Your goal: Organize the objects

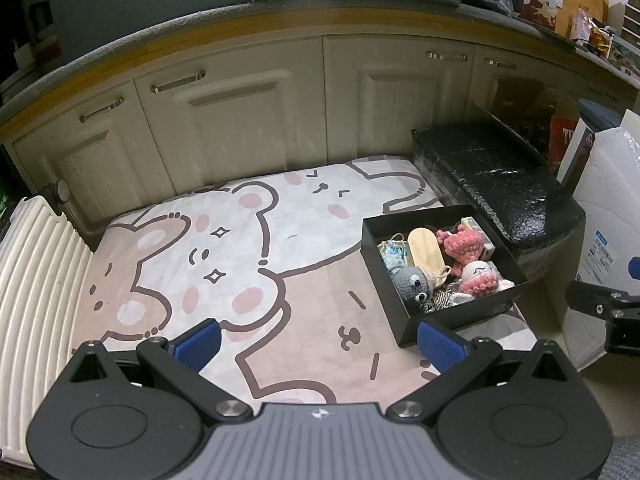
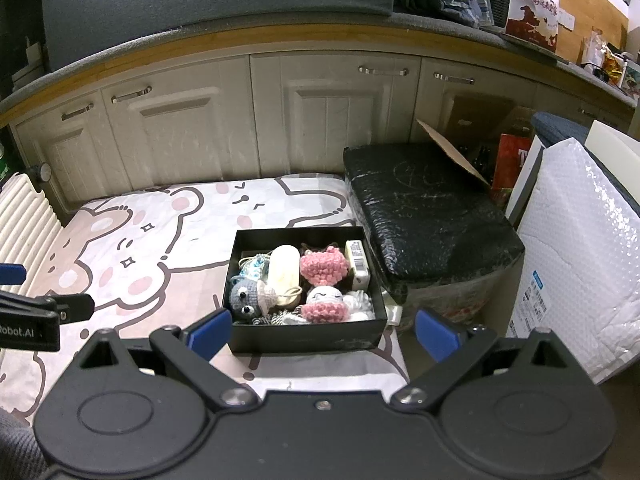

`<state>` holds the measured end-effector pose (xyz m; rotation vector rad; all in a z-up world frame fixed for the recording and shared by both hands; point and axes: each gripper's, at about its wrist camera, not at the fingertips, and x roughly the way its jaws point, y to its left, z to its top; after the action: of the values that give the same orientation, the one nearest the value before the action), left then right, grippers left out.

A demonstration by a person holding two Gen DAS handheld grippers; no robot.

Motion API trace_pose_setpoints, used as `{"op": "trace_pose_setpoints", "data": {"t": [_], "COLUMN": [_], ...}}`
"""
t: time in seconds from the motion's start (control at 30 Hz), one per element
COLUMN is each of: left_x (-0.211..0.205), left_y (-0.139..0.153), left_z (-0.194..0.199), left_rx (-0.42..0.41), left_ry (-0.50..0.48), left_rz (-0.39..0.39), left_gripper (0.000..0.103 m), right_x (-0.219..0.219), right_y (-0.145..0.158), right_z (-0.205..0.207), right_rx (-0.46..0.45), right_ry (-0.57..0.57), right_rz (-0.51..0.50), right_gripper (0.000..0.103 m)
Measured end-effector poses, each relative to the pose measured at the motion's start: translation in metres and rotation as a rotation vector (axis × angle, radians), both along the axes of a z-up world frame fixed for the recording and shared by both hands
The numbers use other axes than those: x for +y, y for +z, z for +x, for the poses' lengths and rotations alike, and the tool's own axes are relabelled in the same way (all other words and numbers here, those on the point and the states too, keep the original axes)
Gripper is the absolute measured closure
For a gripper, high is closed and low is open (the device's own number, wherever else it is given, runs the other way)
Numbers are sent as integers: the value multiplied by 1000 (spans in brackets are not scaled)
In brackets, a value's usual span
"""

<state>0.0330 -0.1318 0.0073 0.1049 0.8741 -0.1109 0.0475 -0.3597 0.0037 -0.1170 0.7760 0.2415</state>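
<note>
A black open box (image 1: 460,316) (image 2: 304,338) sits on the right side of a cartoon bear mat (image 1: 240,248) (image 2: 132,256). It holds a grey crochet toy (image 1: 412,282) (image 2: 244,298), a pink crochet toy (image 1: 460,244) (image 2: 322,266), a pink-and-white crochet toy (image 1: 480,278) (image 2: 324,302), a pale oval wooden piece (image 1: 426,250) (image 2: 284,268) and a small white box (image 2: 357,263). My left gripper (image 1: 318,344) is open and empty above the mat, left of the box. My right gripper (image 2: 322,334) is open and empty, just in front of the box.
Cream cabinet doors (image 1: 240,120) (image 2: 320,120) stand behind the mat. A black wrapped bundle (image 1: 500,184) (image 2: 424,216) lies right of the box. A white ribbed radiator (image 1: 36,280) is at the left. White bubble-wrap packages (image 2: 580,260) stand at the right.
</note>
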Motion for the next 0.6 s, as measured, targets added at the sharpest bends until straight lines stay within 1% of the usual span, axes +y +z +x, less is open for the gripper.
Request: {"op": "trace_pose_setpoints", "data": {"t": [0.6], "left_x": [-2], "left_y": [0], "left_z": [0], "left_rx": [0], "left_ry": [6], "left_rz": [-1], "left_gripper": [0], "right_x": [0], "right_y": [0], "right_z": [0], "right_rx": [-5], "right_ry": [-2], "right_rz": [1], "right_gripper": [3]}}
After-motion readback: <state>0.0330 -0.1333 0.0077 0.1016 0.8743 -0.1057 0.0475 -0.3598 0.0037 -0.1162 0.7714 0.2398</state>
